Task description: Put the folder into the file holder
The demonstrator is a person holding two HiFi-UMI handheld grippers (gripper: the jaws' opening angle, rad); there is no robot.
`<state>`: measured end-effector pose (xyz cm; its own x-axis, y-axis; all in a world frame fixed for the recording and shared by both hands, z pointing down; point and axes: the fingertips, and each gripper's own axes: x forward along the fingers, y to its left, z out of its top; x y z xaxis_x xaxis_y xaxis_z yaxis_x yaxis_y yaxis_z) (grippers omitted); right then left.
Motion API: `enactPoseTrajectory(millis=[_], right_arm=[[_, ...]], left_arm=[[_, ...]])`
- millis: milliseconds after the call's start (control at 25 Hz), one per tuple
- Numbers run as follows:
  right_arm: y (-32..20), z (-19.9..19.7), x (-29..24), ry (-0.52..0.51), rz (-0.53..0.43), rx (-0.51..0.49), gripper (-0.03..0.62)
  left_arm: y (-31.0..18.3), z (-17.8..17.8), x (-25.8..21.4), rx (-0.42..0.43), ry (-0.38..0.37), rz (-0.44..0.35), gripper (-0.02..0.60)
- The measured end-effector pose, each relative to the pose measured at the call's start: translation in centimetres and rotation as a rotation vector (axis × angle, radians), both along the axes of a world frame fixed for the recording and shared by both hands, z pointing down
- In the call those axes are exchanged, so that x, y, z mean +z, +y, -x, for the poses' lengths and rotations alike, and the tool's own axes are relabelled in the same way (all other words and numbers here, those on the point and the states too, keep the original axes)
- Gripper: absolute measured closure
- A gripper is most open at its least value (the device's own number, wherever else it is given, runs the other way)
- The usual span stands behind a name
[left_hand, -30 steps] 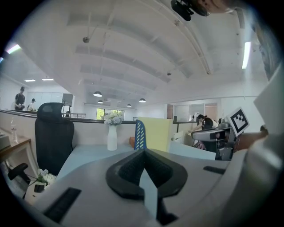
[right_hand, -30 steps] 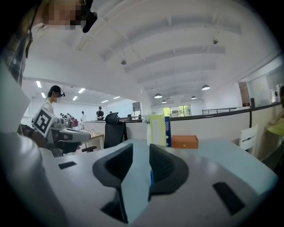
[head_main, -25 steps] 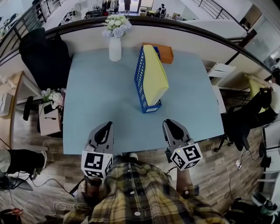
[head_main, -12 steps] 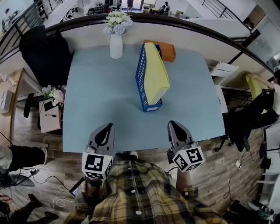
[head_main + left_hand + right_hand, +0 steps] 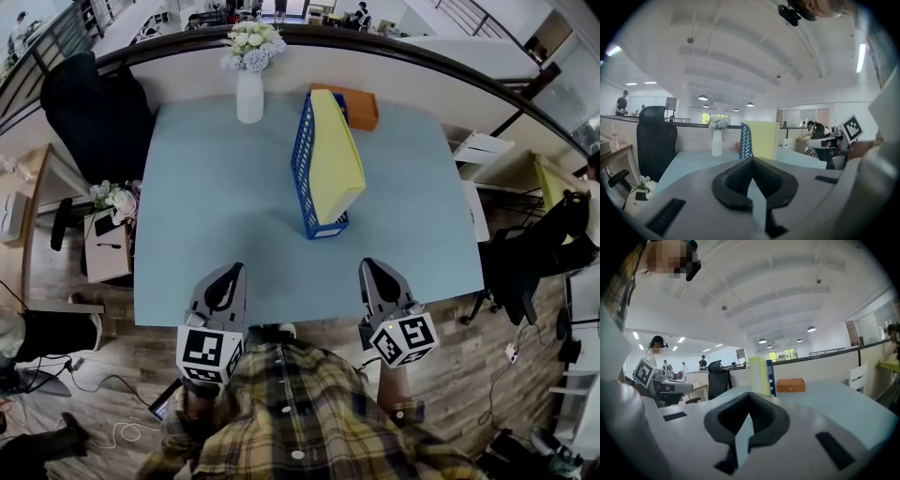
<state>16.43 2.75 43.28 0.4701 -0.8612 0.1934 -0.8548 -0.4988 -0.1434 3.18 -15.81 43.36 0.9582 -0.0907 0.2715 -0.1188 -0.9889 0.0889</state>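
A yellow folder [image 5: 336, 157] stands inside the blue mesh file holder [image 5: 302, 159] near the middle of the light blue table [image 5: 216, 206]. The same folder [image 5: 761, 139] and holder [image 5: 745, 142] show ahead in the left gripper view, and the folder [image 5: 759, 376] in the right gripper view. My left gripper [image 5: 222, 279] hovers at the table's near edge, shut with nothing in it. My right gripper [image 5: 380, 277] sits at the near edge further right, shut and empty. Both stay well short of the holder.
A white vase of flowers [image 5: 249, 67] stands at the table's far edge, an orange box [image 5: 358, 106] behind the holder. A black office chair [image 5: 94, 117] is at the left, a small stool with flowers [image 5: 111, 230] beside the table, a white chair [image 5: 473, 150] at right.
The right gripper's jaws closed from slightly apart to shut. Both grippers sit a little lower in the head view than a second ago; folder and holder stay put.
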Motion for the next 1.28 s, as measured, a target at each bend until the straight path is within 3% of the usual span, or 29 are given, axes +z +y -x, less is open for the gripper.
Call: enactPoseTrajectory(millis=[1280], right_arm=[[0.18,-0.79,0.51,-0.01,0.02,0.028,0.593]], left_arm=[[-0.78,-0.63,0.09,0.002,0.001,-0.001,0.591]])
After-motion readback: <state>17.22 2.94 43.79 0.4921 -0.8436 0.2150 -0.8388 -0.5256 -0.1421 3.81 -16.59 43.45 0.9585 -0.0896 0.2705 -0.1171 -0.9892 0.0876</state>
